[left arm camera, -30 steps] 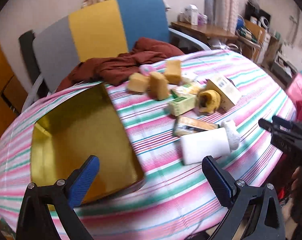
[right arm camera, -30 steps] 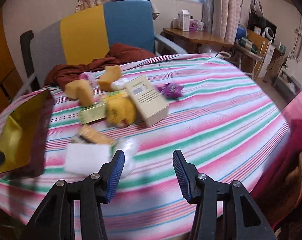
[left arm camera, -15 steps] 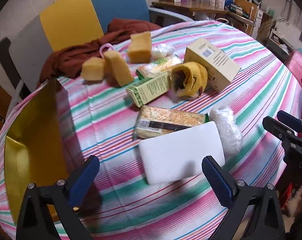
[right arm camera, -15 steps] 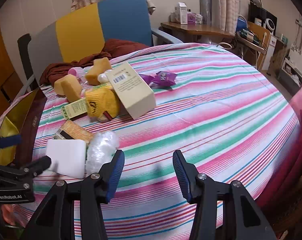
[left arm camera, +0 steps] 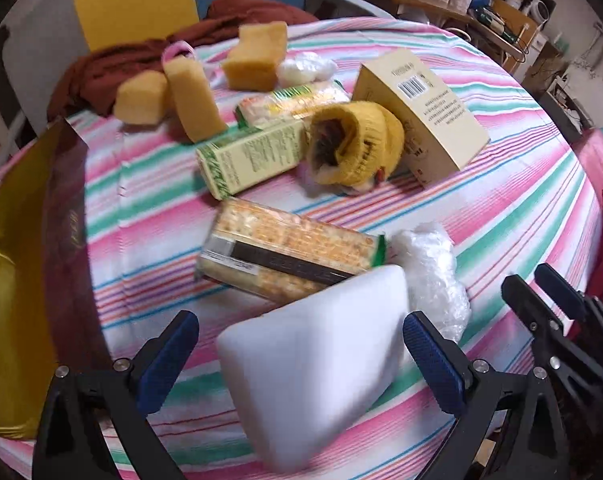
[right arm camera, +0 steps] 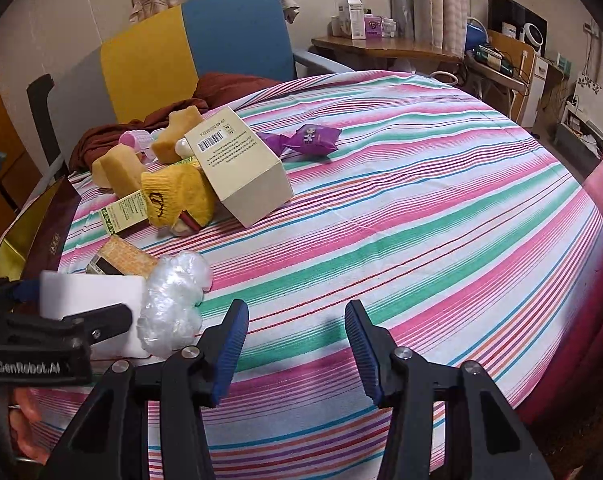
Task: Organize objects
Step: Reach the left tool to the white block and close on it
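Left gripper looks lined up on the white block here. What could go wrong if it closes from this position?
The left gripper is open around the white foam block, which appears tilted, its far edge propped on the cracker packet. A squeeze might make it slip or pivot. The crumpled plastic wrap sits against the block's right side, near the right finger, and could get pinched too. Lifting may drag the cracker packet.

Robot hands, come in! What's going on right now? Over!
Left gripper open, straddling white block. Right gripper open, empty, over cloth. Cracker pack and plastic wad touching block.
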Motion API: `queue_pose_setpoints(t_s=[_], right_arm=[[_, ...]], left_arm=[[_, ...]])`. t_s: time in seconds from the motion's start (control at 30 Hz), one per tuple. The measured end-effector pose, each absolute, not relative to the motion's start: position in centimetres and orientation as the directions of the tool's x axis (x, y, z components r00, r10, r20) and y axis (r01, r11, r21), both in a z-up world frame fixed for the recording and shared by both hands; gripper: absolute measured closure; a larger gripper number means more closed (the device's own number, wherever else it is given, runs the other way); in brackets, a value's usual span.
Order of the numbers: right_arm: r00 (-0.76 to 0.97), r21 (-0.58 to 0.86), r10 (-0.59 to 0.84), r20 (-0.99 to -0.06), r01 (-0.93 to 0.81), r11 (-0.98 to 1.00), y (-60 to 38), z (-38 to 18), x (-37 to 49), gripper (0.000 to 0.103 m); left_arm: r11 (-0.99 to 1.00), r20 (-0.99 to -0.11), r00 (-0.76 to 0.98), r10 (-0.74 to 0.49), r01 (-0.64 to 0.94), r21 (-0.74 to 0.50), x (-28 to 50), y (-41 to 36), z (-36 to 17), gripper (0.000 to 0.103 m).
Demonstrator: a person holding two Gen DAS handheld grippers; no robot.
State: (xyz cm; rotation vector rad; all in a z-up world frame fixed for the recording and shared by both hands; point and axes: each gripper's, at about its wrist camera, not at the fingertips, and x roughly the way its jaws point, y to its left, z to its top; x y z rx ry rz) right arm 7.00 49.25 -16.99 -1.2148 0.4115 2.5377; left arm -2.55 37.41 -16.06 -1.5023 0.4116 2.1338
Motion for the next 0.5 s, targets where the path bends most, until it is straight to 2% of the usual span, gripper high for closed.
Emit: queue_pose_setpoints(t_s=[0.1, 0.23, 0.33, 0.5], right_arm=[[-0.599, 0.127, 0.145, -0.787, -0.387, -0.913, 49.3, -17.0, 7.0, 0.052], [-0.601, 0.125, 0.152, -0.784, -0.394, -0.911, 49.5, -16.9, 7.3, 0.052], [-0.6, 0.129, 0.153, -0.785, -0.4, -0.907, 49.7, -17.0, 7.3, 0.052], [-0.601, 0.131, 0.154, -0.784, -0.402, -0.906, 49.8, -16.9, 7.3, 0.052]], left_arm=[[-0.817, -0.94, -0.284, 0.188, -0.577, 0.011, -2.4, 38.2, -16.8, 0.0], [-0.834, -0.945, -0.225, 0.236, -0.546, -0.078, -3.0, 37.1, -17.3, 0.002], [-0.827, -0.94, -0.183, 0.288, -0.542, -0.148, -3.2, 36.4, -17.1, 0.016], [-0.799, -0.935, -0.193, 0.298, -0.586, -0.133, -2.2, 36.6, -16.6, 0.025]])
